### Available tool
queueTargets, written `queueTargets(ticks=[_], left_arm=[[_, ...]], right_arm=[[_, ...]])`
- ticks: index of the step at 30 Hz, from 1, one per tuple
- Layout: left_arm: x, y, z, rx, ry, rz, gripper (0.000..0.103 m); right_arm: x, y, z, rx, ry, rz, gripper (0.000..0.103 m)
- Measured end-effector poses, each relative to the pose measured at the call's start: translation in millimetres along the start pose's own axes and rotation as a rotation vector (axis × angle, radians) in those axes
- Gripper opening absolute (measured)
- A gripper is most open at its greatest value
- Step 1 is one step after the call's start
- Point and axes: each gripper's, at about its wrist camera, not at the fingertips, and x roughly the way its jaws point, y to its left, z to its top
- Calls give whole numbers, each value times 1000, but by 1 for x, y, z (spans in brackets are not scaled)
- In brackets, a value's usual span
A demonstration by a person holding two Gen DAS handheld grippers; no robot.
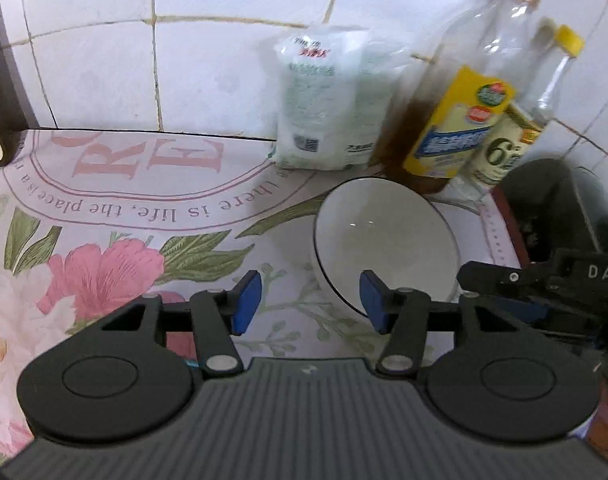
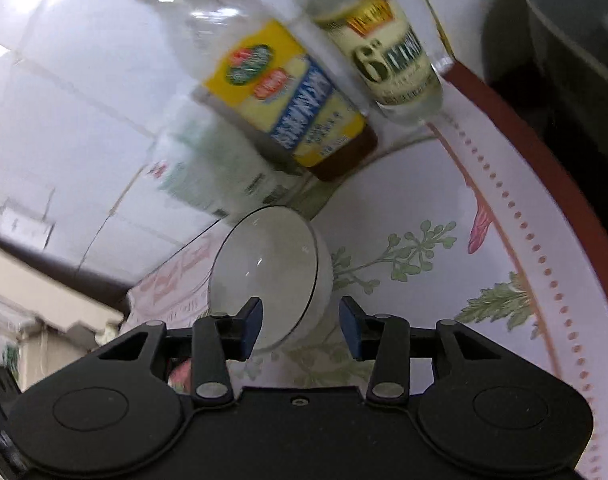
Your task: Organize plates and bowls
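Left tongs point(image 1: 310, 300) are held apart and empty, with the glossy white round bowl point(image 1: 386, 240), thinly dark-rimmed, seated on the floral-printed surface point(image 1: 116, 240) just ahead of the right blue pad. Right tongs point(image 2: 300, 322) are also spread, with the bowl point(image 2: 266, 272) straddled at its near rim by the blue pads point(image 2: 253, 324); contact cannot be told. Beyond the bowl, a crinkled plastic bag point(image 1: 328, 96) and two clear glass bottles, yellow-labelled point(image 1: 464, 92) and pale-labelled point(image 1: 512, 136), are lined against the tiled wall point(image 1: 104, 60).

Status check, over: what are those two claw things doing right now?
Both grippers open, left, right. White bowl on the floral cloth, ungrasped. Bottles and a bag close behind.
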Motion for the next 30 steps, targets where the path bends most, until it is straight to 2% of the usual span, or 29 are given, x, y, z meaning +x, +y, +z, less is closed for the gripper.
queueTargets(ticks=[5,7,8,10,11,12,15,19,24,30], left_arm=[[17,1,6,-5,44,1,48],[27,2,8,-23,104,-23,36],[29,4,9,-46,110,-34,35],[31,5,9,-68,117,-59,23],[31,4,9,-68,117,-68,20],[32,3,9,-71,120,-78,16],[31,0,8,-73,124,-72,15],[23,1,5,-103,146,-88,13],[-9,-8,0,-102,117,-99,12],[-57,-25,-9,-57,69,-95,12]], right_arm=[[24,5,7,4,12,-68,48],[32,7,10,-7,16,-97,48],[34,9,10,-12,16,-109,48],[40,10,10,-11,22,-141,48],[43,10,10,-11,31,-170,45],[46,10,9,-15,34,-196,36],[46,5,8,18,24,-139,17],[37,17,1,-35,-1,-183,16],[6,31,-18,-96,-48,-188,17],[-36,41,-37,-123,-108,-153,17]])
